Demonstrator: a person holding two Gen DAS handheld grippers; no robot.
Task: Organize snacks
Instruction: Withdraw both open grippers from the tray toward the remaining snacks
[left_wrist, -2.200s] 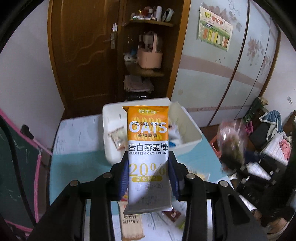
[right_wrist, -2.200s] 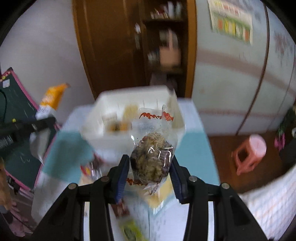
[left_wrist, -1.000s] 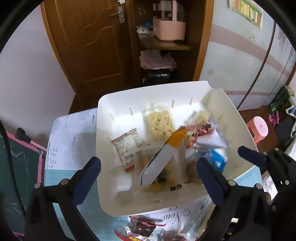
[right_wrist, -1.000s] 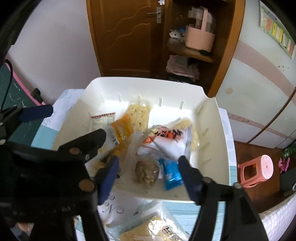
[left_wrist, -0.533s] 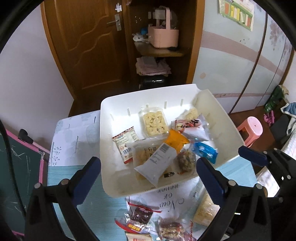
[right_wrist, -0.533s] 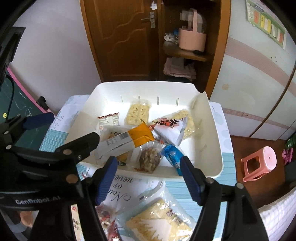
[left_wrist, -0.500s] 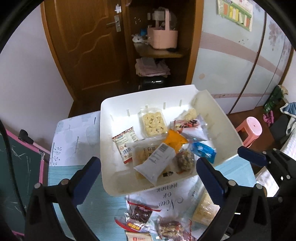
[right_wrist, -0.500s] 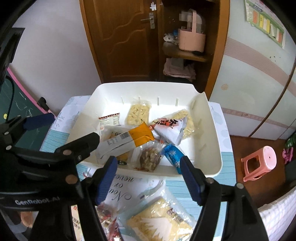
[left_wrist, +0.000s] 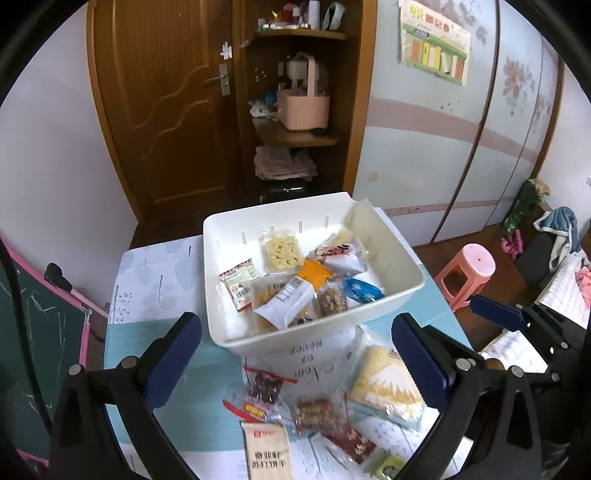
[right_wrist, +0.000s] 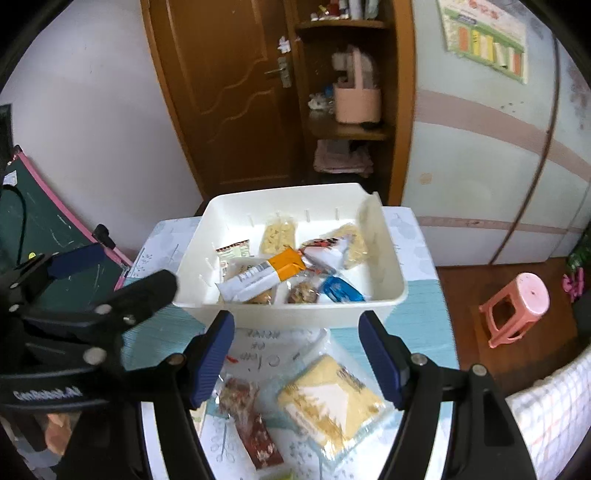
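Note:
A white bin (left_wrist: 402, 291) (right_wrist: 391, 295) stands at the far end of the table and holds several snack packs. Among them are the orange and white oat bar (left_wrist: 291, 295) (right_wrist: 258, 278) and a clear bag of nut clusters (left_wrist: 332, 301) (right_wrist: 301, 293). Loose snacks lie on the table in front of the bin: a yellow wafer pack (left_wrist: 388, 387) (right_wrist: 328, 402), a red-labelled bag (left_wrist: 262, 387) and a tan bar (left_wrist: 266, 450). My left gripper (left_wrist: 295, 354) is open and empty above them. My right gripper (right_wrist: 303, 354) is open and empty too.
The table has a teal and white cloth (left_wrist: 147, 280). A green chalkboard with a pink frame (left_wrist: 33, 332) stands at the left. A pink stool (left_wrist: 469, 269) stands on the floor at the right. A wooden door (left_wrist: 166, 103) and shelves are behind the table.
Both grippers held snacks 2.2 s ago, the oat bar and the nut cluster bag. Both snacks now lie in the bin. Both grippers have opened and pulled back toward the near snacks.

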